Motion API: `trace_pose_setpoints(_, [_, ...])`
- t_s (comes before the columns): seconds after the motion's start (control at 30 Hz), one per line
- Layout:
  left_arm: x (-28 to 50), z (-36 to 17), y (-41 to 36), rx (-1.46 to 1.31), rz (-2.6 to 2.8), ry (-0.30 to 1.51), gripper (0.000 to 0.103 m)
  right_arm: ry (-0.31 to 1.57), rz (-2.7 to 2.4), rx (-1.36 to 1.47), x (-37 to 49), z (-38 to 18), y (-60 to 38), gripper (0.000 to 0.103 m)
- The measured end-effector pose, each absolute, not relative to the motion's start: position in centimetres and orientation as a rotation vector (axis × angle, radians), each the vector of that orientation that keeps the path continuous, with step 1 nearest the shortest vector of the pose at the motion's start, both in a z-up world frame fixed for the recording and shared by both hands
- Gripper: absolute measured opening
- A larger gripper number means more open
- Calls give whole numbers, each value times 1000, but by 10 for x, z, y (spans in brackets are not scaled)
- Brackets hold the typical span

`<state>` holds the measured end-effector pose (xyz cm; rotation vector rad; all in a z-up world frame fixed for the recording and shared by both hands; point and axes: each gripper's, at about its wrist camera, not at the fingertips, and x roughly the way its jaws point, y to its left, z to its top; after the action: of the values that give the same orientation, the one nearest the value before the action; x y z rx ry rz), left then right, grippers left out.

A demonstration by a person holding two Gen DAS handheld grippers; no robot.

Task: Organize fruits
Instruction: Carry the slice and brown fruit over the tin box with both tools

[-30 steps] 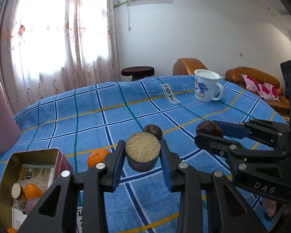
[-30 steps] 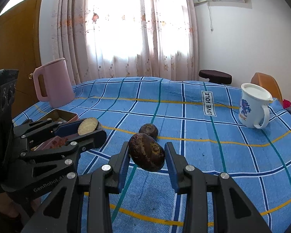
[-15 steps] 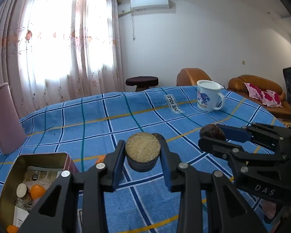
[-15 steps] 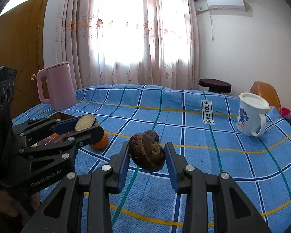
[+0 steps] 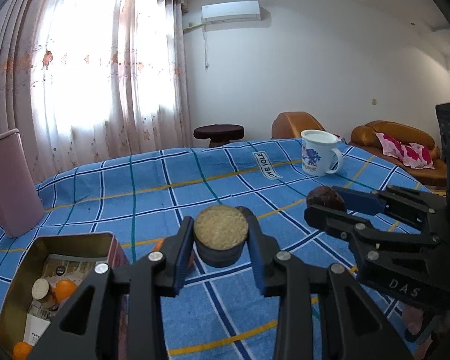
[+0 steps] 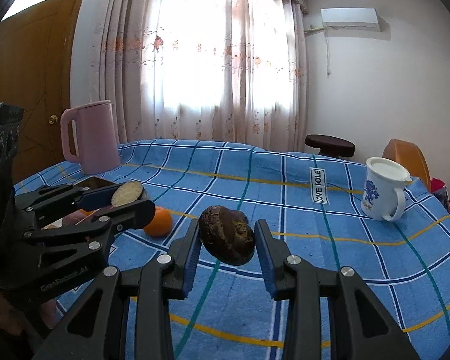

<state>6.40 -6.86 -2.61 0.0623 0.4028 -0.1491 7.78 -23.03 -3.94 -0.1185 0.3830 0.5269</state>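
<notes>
Meanwhile, both grippers hung above the blue checked tablecloth (image 5: 153,186), each clamped on a piece of fruit. The left gripper (image 5: 220,247) pinched a dark round fruit with a flat tan cut face (image 5: 220,230) between its blue pads, lifted clear of the cloth at the middle of the left wrist view. At about 8 o'clock from it sat the open gold tin (image 5: 15,282), holding oranges, another cut slice and some paper packets. A small dark fruit (image 5: 245,210) lay on the cloth just behind the held piece, at 1 o'clock from it.

The right gripper (image 6: 227,247) gripped a wrinkled brown fruit (image 6: 226,235) in the same way, raised off the cloth. In its own view a loose orange (image 6: 159,221) rested on the cloth at 9 o'clock from the brown fruit, just beside the tip of the left gripper (image 6: 126,201), which reached in from the left edge.

Farther back, a pink jug (image 6: 88,136) stood at 10 o'clock near the table's far left rim, and a white mug with a blue print (image 6: 382,189) stood at 2 o'clock. A dark round stool (image 6: 329,144) stood beyond the table in front of the curtains (image 6: 201,60).
</notes>
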Motion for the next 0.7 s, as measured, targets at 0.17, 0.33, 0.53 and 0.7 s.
trace_pose_setpoints(0.17, [56, -26, -58, 51, -148, 404, 37, 391, 555, -124, 73, -40, -218, 38])
trace_pose_setpoints(0.33, [48, -23, -36, 18, -131, 409, 37, 420, 608, -108, 72, -41, -202, 38])
trace_pose_setpoints(0.53, [37, -16, 0, -26, -85, 404, 37, 417, 670, -142, 64, -39, -171, 38])
trace_pose_setpoints(0.7, [27, -13, 36, -56, -25, 401, 37, 405, 725, -172, 55, -35, -145, 38])
